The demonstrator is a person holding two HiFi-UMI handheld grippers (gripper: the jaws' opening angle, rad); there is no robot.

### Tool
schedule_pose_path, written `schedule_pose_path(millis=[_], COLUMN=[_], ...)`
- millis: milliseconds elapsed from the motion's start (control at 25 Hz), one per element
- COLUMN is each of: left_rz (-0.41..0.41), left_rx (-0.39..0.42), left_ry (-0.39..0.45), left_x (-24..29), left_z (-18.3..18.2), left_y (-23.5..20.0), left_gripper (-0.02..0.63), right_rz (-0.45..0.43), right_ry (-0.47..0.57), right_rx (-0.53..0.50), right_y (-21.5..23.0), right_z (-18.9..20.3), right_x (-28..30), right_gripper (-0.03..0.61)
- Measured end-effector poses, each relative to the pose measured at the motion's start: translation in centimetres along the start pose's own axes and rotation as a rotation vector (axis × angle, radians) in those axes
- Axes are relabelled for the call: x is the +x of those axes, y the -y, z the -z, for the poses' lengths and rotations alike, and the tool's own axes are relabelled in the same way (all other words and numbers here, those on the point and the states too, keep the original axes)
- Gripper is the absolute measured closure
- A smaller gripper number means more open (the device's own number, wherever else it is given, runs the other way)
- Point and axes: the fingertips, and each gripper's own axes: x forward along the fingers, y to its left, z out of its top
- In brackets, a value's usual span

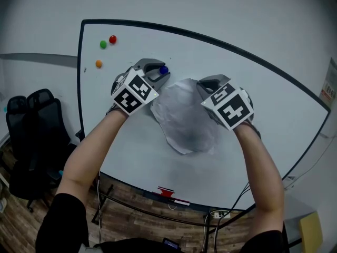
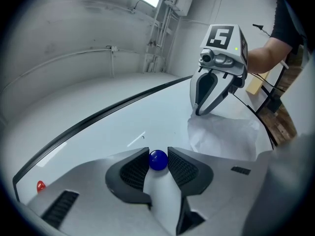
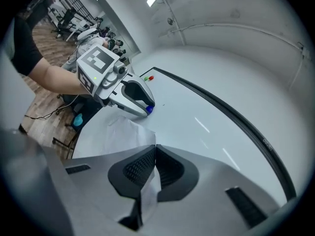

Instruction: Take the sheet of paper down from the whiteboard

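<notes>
My right gripper (image 1: 205, 86) clamps its jaws on the paper (image 1: 184, 121), which trails toward 7 o'clock; my left gripper (image 1: 157, 71) pinches the blue magnet (image 1: 164, 69).

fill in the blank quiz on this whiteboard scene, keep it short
The small round magnet between the left gripper's jaws is ____.
The right gripper is shut on the crumpled white sheet of ____.
Near the white whiteboard's upper left corner sit ____ more round magnets: a red magnet, a green magnet and an orange magnet.
Missing words: blue; paper; three.
</notes>
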Motion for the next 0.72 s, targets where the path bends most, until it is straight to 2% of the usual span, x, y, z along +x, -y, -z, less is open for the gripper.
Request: schedule_pose_path(millis=[400,520,640,720], left_rz=[-0.026,-0.048,-0.058,-0.047], left_rx=[0.034,0.017,-0.013,-0.027], left_ry=[0.042,0.071,0.135,0.158], left_x=[-1.0,-2.5,-4.6,-6.2], left_z=[-1.0,-1.3,-2.1,-1.9], left_y=[0.4,0.4,1.0,2.3], left_gripper=[0.477,0.474,0.482,0.520], right_rz=[-0.010,-0.023,-0.040,-0.051], right_ry=[0.021,0.027,0.047,0.056], right_rx=[-0.035,-0.032,-0.010,0.002], right_y=[-1.1,-1.8,-2.6,-3.7], right_z=[-1.3,-1.0,-0.4,0.4], right_x=[-0.6,-0.1,-0.1,-0.4], right_gripper=[0.560,0.560,0.560,0.560])
